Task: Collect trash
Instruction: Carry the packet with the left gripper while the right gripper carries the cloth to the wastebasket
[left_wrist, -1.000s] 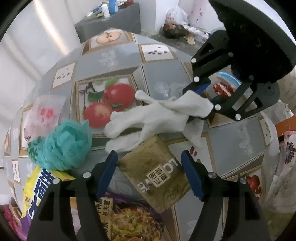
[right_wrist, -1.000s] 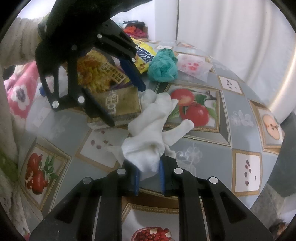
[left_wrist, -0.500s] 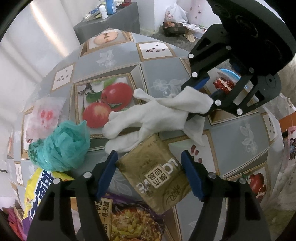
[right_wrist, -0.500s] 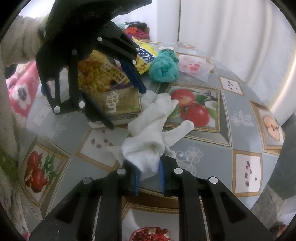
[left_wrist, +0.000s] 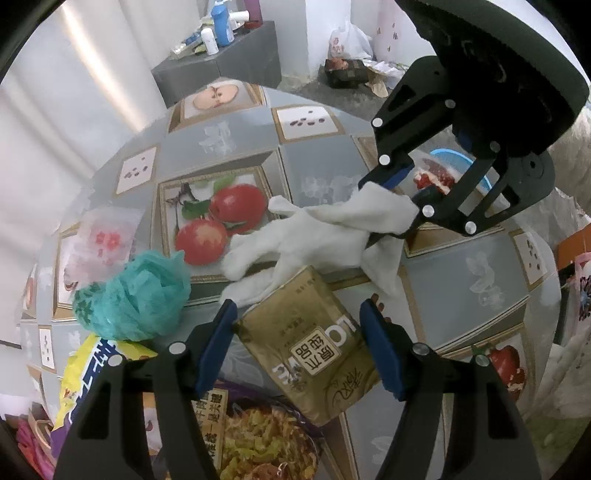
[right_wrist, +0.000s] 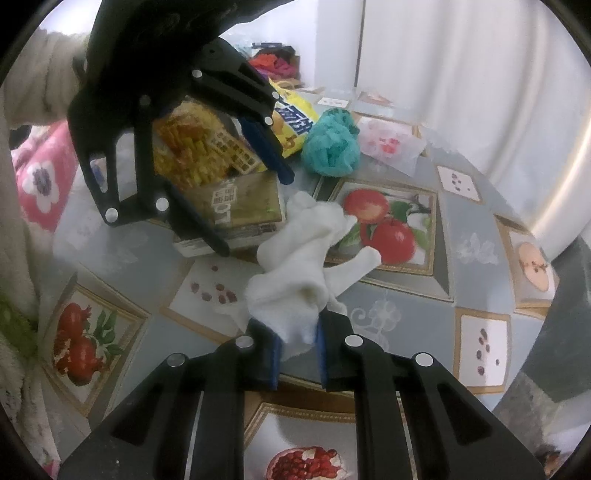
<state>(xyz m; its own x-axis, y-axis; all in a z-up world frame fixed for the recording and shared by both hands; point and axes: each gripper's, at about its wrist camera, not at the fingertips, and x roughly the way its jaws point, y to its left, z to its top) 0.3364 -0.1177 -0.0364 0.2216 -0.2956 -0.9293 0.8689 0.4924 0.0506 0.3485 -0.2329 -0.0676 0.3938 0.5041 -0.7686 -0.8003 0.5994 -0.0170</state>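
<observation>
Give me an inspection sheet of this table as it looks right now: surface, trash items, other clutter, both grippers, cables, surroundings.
Surface: tablecloth with fruit pictures.
Job's things: white glove; gold packet partly over a noodle packet; teal bag, crumpled; yellow wrapper; clear bag.
Clutter: nothing seen.
Grippers: right gripper shut on the glove's cuff; left gripper open, straddling the gold packet, pads apart from it.
Cables: nothing seen.
Surroundings: white curtain; grey stand with bottles; litter on the floor.

Black left tool (left_wrist: 297, 343) and right tool (right_wrist: 297, 350), blue pads, silver screws, cream fleece sleeve (right_wrist: 33, 81).
</observation>
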